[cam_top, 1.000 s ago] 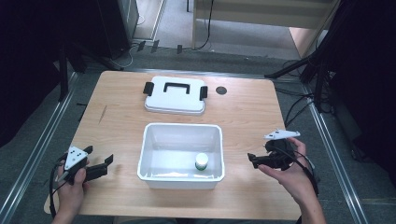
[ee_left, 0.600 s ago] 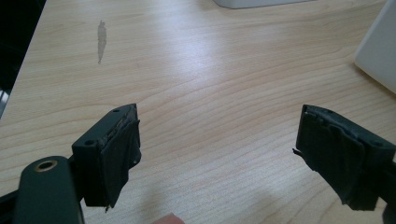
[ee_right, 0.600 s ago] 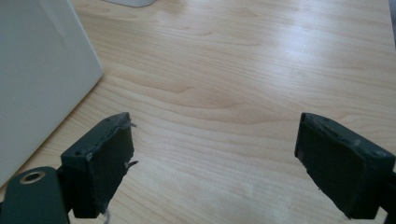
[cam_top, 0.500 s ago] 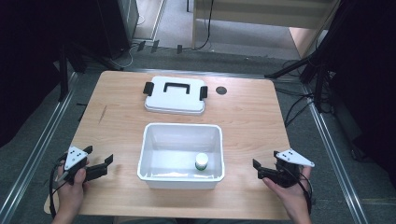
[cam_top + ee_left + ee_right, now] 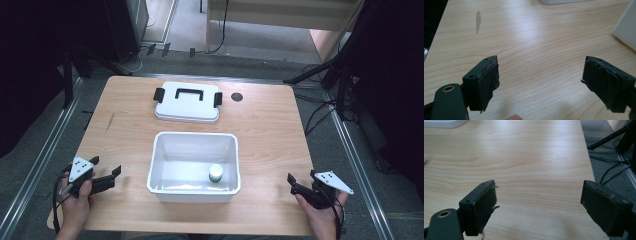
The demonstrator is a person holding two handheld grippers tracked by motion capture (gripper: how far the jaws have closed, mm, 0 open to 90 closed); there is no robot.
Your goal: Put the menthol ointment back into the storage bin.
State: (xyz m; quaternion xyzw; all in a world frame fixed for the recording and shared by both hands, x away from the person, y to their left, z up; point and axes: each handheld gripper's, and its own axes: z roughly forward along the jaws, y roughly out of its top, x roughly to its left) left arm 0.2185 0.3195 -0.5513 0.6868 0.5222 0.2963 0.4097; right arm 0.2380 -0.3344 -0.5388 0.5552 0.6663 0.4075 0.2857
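A white open bin (image 5: 194, 136) stands in the middle of the wooden table (image 5: 270, 130). Inside it, near the front right corner, sits a small white jar with a green band (image 5: 215, 173). Behind the bin lies its white lid (image 5: 187, 102), flat, with a black handle and black clips. My left gripper (image 5: 106, 166) rests open at the table's front left, apart from the bin. In the left gripper view its jaws (image 5: 540, 75) are wide apart over bare wood. My right gripper (image 5: 301, 178) is open at the front right corner, and empty (image 5: 539, 200).
A round black hole (image 5: 237, 96) sits in the table right of the lid. A grey scuff (image 5: 477, 21) marks the wood at the left. The bin's wall (image 5: 626, 27) stands to the right of my left gripper. Cables and stand legs (image 5: 325, 75) lie on the floor at the right.
My right gripper has drawn back toward the table's front right corner and come lower. The left gripper, bin, jar and lid have stayed put.
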